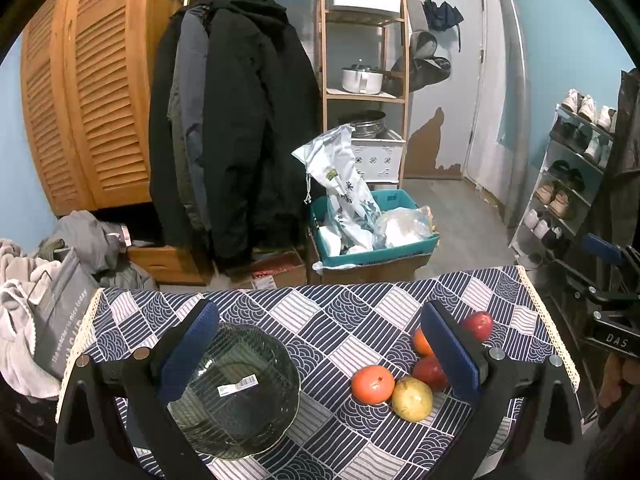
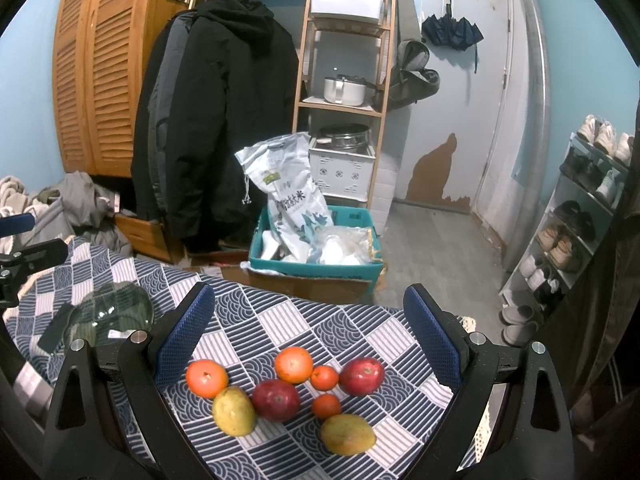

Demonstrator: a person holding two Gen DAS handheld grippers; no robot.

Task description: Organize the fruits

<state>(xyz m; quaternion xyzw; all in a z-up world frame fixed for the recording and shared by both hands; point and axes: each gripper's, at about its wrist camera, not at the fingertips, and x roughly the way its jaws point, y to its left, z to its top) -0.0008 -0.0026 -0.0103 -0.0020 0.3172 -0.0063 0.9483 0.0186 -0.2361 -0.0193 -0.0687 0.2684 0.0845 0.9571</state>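
Note:
A cluster of fruit lies on the patterned tablecloth (image 2: 280, 320): two red apples (image 2: 276, 400) (image 2: 362, 376), several oranges (image 2: 207, 378) (image 2: 294, 364), and two yellow-green mangoes (image 2: 234, 410) (image 2: 348, 434). My right gripper (image 2: 312, 332) is open above and around the cluster, holding nothing. A clear glass bowl (image 1: 240, 392) sits empty to the left of the fruit. My left gripper (image 1: 320, 352) is open over the table, its left finger above the bowl and its right finger hiding part of the fruit. In the left wrist view an orange (image 1: 373, 384), a mango (image 1: 412, 398) and an apple (image 1: 478, 326) show.
The table's far edge (image 1: 320, 284) drops to a floor with a teal box of bags (image 1: 372, 240). Coats hang on a rack (image 1: 240, 120) behind. A shoe rack (image 1: 568, 184) stands at the right, and clothes pile up at the left.

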